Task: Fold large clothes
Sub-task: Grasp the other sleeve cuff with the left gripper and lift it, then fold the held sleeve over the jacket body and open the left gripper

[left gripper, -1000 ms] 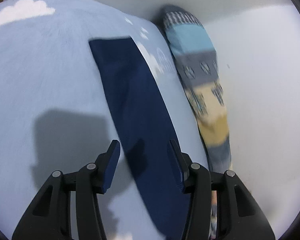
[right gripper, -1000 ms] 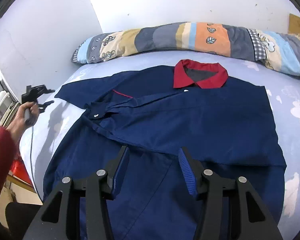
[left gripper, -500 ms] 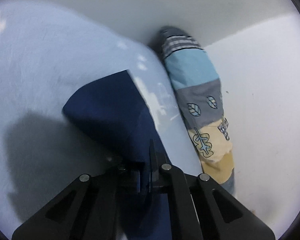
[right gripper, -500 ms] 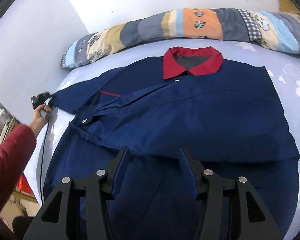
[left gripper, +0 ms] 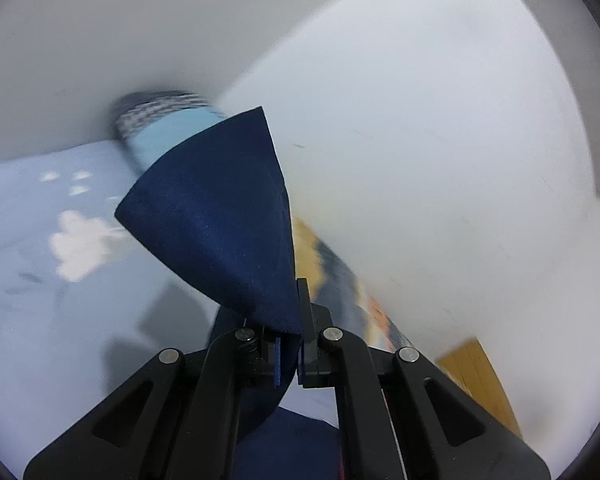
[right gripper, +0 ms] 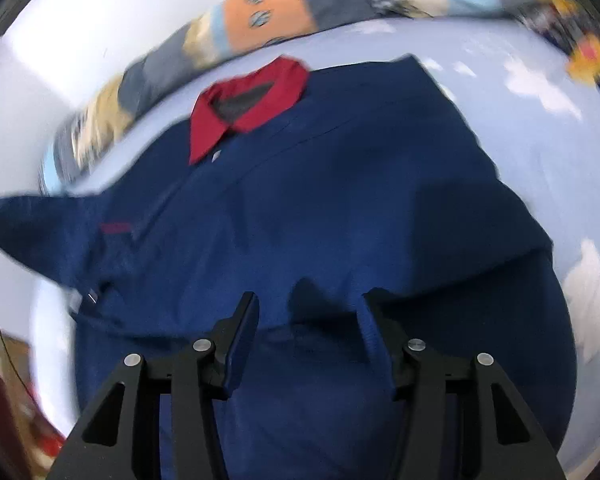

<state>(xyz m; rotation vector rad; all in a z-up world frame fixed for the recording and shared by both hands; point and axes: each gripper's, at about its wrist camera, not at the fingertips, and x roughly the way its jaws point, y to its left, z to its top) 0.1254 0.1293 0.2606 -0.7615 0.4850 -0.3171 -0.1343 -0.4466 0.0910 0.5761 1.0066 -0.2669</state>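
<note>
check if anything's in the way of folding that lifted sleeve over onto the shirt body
Nothing visible blocks it. The left gripper is shut on the sleeve, raised off the bed sheet; the shirt body lies bare, the open right gripper low at its hem.

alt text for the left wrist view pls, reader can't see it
The left gripper is shut on a navy sleeve, whose end stands up in front of the lens. Behind it lie a pale blue bedsheet with white cloud prints, a blurred patchwork bolster and white walls.

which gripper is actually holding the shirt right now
The left gripper: its jaws are shut on the navy sleeve. The right gripper is open above the shirt.
</note>
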